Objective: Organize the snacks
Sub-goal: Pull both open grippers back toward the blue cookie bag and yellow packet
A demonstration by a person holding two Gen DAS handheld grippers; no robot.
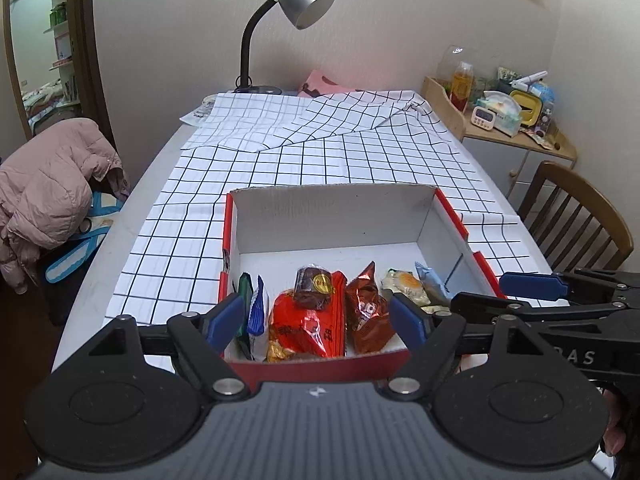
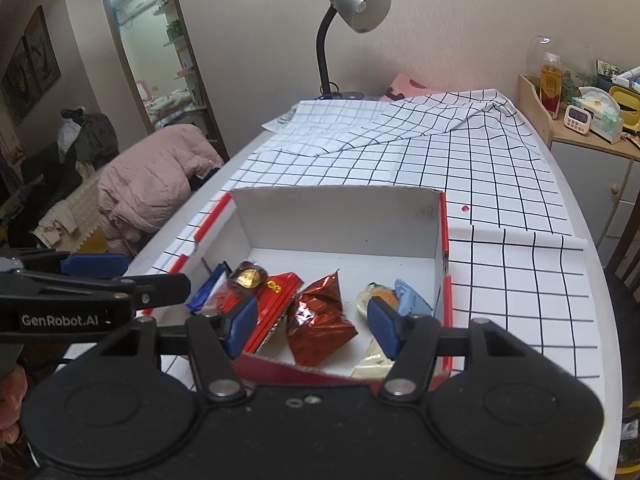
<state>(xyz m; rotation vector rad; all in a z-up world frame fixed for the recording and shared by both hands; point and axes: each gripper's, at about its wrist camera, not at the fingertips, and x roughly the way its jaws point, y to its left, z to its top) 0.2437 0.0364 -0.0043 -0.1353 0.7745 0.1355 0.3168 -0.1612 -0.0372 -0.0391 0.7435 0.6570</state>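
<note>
Two grippers, left gripper (image 1: 314, 322) and right gripper (image 2: 312, 326), both spread wide and empty, hover at the near edge of the red-and-white box (image 1: 332, 216) on the bench (image 1: 320, 156), snack packets (image 1: 308, 320) bunched along its near wall.

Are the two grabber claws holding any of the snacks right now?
No, nothing is held. The left gripper and right gripper are both open above the snacks lying in the box.

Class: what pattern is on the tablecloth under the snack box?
White tablecloth with a black grid; clearest in the right wrist view.
</note>
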